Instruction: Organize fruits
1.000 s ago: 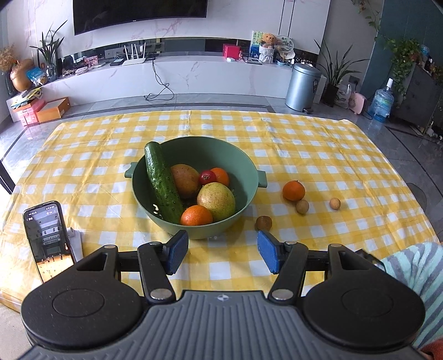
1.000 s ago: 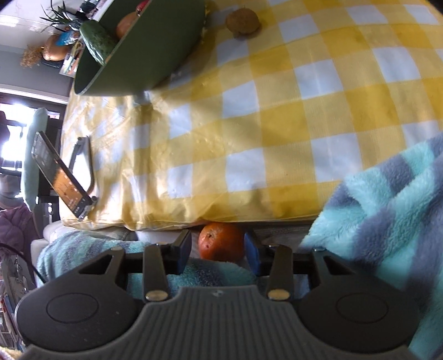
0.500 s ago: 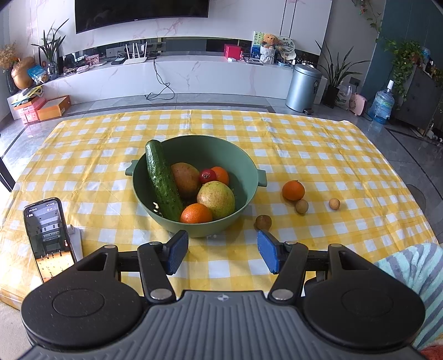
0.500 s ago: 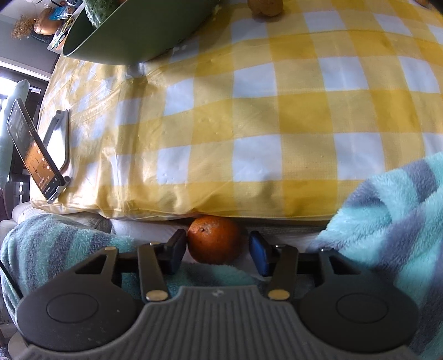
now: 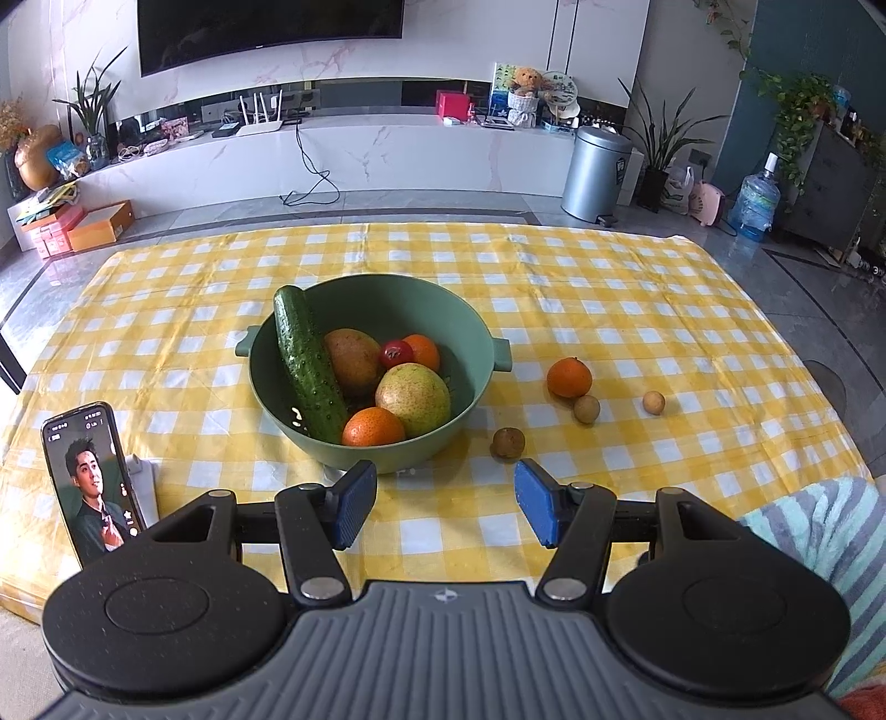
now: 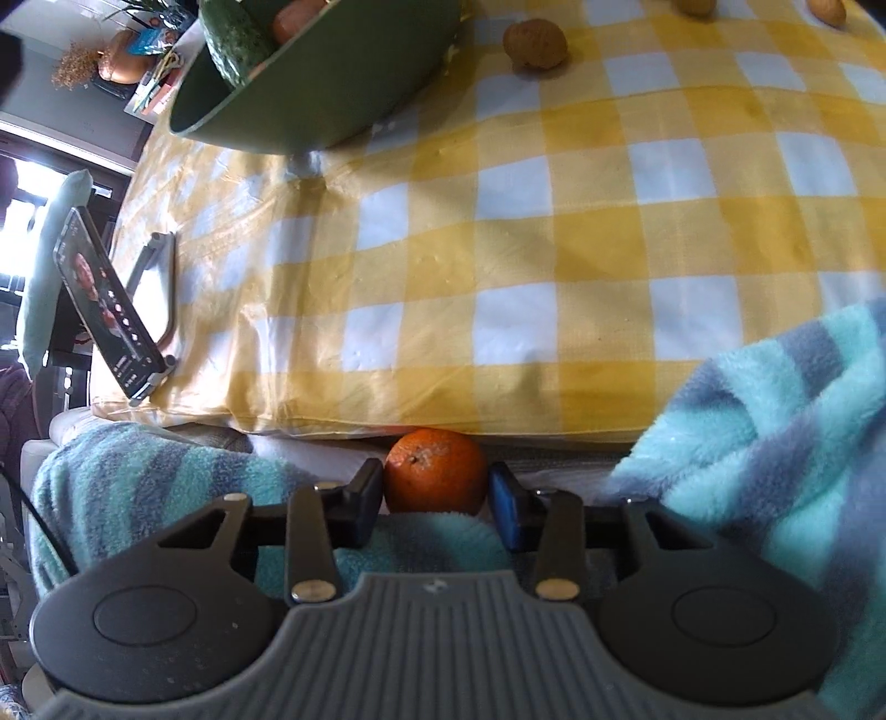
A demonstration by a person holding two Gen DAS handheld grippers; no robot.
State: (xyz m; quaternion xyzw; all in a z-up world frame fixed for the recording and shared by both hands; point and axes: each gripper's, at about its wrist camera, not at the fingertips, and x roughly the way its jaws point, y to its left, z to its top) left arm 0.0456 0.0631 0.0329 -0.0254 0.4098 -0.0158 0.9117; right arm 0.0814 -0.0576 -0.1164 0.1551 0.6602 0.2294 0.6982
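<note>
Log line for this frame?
left tool: open, empty | right tool: just closed on orange, below table edge | bowl: partly filled

Home living room. Wall-mounted television (image 5: 271,30) over a long white marble-look console (image 5: 343,155) with a router (image 5: 257,124), a teddy bear (image 5: 525,83) and potted plants (image 5: 91,119). Steel pedal bin (image 5: 595,171) and a water jug (image 5: 756,202) on a tiled floor. In front, a table under a yellow checked cloth (image 5: 637,310), a phone (image 5: 88,482) propped on it.
</note>
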